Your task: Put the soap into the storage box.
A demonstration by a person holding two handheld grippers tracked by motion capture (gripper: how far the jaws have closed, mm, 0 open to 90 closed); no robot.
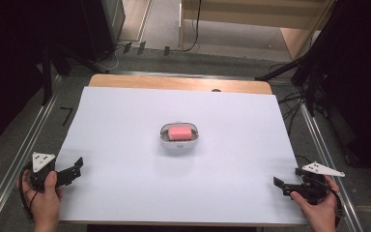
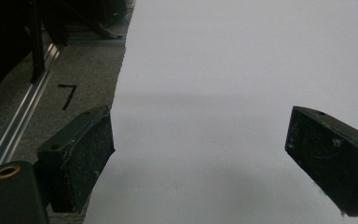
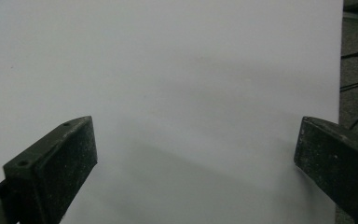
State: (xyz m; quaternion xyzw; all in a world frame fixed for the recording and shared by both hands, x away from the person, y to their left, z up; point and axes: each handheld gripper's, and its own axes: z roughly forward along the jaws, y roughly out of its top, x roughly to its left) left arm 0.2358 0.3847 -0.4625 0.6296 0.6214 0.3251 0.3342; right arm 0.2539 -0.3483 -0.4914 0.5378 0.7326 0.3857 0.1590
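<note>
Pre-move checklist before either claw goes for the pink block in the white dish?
1. Left claw open: ok, jaws wide apart, nothing between them.
2. Right claw open: ok, jaws wide apart, nothing between them.
3. Pink block seated in the white dish: ok, lying inside the rim.
4. Dish placement: ok, near the middle of the white sheet, upright.
5. Path from both claws to the dish: ok, bare sheet between them in the high view.
6. Block material, soft or rigid: cannot tell.
</note>
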